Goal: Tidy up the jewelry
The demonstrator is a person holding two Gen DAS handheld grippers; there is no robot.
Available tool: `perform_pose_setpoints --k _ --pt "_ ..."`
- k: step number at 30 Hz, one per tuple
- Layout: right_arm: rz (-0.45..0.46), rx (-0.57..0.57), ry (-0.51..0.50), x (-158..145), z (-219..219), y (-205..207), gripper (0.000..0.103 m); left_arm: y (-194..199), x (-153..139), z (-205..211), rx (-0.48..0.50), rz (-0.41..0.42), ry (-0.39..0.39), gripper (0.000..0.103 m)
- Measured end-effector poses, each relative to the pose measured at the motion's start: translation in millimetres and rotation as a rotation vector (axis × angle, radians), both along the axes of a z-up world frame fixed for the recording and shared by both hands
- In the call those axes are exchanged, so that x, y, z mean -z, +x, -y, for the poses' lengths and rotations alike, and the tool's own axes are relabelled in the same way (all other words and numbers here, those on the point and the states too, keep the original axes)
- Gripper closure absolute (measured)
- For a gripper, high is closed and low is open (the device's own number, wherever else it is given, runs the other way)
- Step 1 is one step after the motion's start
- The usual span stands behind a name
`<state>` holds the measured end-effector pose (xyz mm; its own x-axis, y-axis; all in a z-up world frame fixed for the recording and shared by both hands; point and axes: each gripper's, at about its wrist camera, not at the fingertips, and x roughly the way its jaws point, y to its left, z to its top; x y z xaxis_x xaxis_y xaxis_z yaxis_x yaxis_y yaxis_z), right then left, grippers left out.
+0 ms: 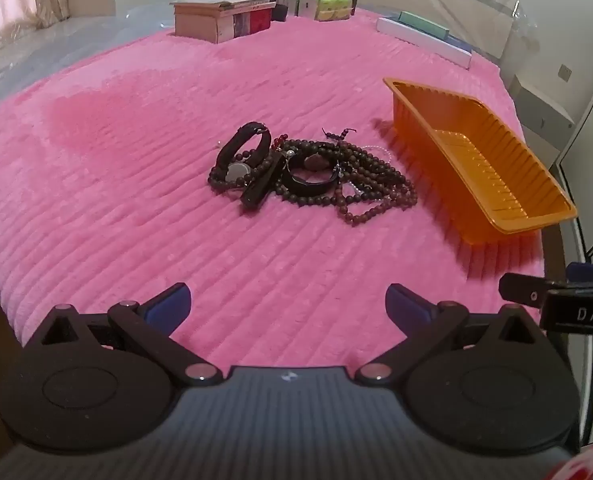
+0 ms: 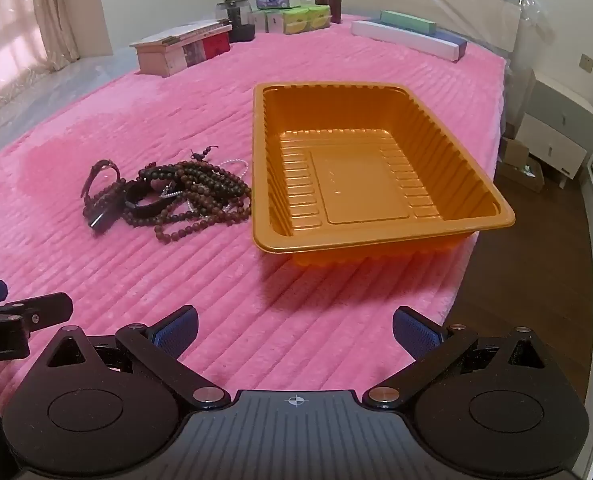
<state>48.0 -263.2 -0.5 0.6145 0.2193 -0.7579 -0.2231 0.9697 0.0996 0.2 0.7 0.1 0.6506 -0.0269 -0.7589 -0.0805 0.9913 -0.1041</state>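
Pink ribbed plush bedding [image 1: 136, 200] covered the bed, with stacked boxes [image 2: 184, 50] and tissue packs [image 2: 304, 20] lined up near the headboard. On the bare middle of the cover lay the jewelry pile [image 1: 312, 172]: dark beaded strands tangled with black bands and a small round watch face, the heap spread wider than deep, its long axis running across the left wrist view. Just right of it, apart from the beads, sat an orange plastic tray [image 2: 380, 236], empty, its long sides running away from the cameras toward the headboard, its near right corner overhanging the bed edge. The left gripper [image 1: 288, 304] and right gripper [image 2: 294, 326] both hovered near the foot of the bed, tilted down, fingers spread wide and grasping nothing.
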Motion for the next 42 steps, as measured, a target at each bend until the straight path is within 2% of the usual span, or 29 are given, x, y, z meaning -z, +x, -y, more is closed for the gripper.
perform_pose_setpoints --k 8,10,42 --pt "0.001 -0.003 -0.003 -2.3 -4.0 -0.6 0.001 -14.8 4.4 -1.9 0.011 0.020 0.004 0.001" --pt "0.002 0.000 -0.001 -2.9 -4.5 -0.5 0.001 2.3 0.8 -0.6 -0.005 -0.008 0.002 0.001" --pt "0.000 0.006 0.018 -2.8 -2.0 -0.4 0.001 0.2 -0.2 0.6 -0.006 -0.002 0.004 0.001"
